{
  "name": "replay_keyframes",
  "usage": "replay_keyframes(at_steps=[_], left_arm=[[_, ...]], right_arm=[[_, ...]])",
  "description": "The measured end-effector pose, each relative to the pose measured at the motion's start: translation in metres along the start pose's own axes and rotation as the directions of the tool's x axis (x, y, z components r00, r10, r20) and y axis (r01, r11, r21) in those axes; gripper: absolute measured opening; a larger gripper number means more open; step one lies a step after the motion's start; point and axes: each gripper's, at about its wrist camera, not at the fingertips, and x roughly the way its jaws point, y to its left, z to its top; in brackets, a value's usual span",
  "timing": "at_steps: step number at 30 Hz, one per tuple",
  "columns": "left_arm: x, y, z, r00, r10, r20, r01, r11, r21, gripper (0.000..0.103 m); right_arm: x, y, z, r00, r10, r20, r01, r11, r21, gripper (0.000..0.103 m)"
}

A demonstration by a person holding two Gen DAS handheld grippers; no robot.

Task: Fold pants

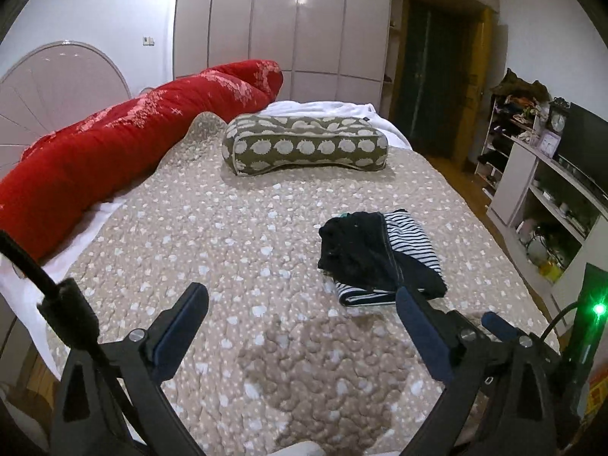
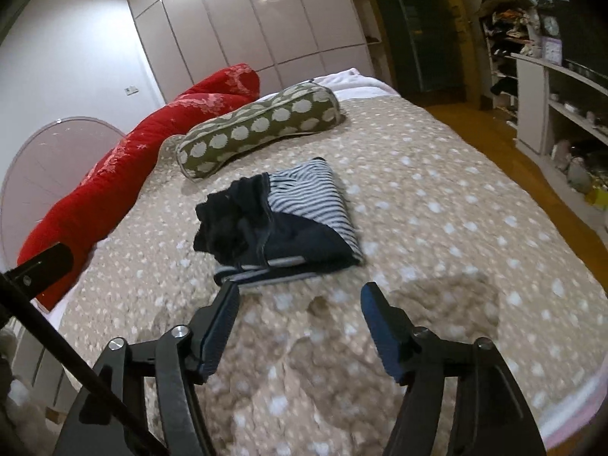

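Note:
The pants (image 1: 364,250) lie folded in a small bundle on the bed, dark navy with a black-and-white striped part (image 1: 412,237) showing beside and under it. They also show in the right wrist view (image 2: 281,228). My left gripper (image 1: 302,296) is open and empty, above the bedspread to the left of and in front of the bundle. My right gripper (image 2: 300,290) is open and empty, just in front of the bundle's near edge. One right gripper finger (image 1: 501,325) shows at the right of the left wrist view.
The beige dotted bedspread (image 1: 228,228) covers the bed. A green pillow with white patches (image 1: 304,144) lies at the far end, a red rolled quilt (image 1: 114,144) along the left. White shelves (image 1: 547,197) and wooden floor (image 2: 494,133) are on the right.

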Motion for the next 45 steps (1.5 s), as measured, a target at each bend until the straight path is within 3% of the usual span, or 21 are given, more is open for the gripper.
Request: replay_keyframes(at_steps=[7,22,45], left_arm=[[-0.018,-0.006,-0.007,0.999,-0.011,0.032,0.010,1.000,0.005,0.099],[0.008,0.000,-0.022,0.998,0.028,-0.053,-0.029,1.000,-0.010,0.099],[0.019,-0.003,-0.026,0.994,-0.014,-0.104,0.013,1.000,-0.013,0.099]], right_arm=[[-0.025,0.011,-0.011,0.999,-0.022,0.035,0.023,0.999,-0.027,0.079],[-0.011,0.023,-0.020,0.999,-0.045,-0.004,0.045,0.997,-0.068,0.080],[-0.006,0.022,-0.023,0.996,-0.089,-0.017,0.087,0.992,-0.090,0.082]])
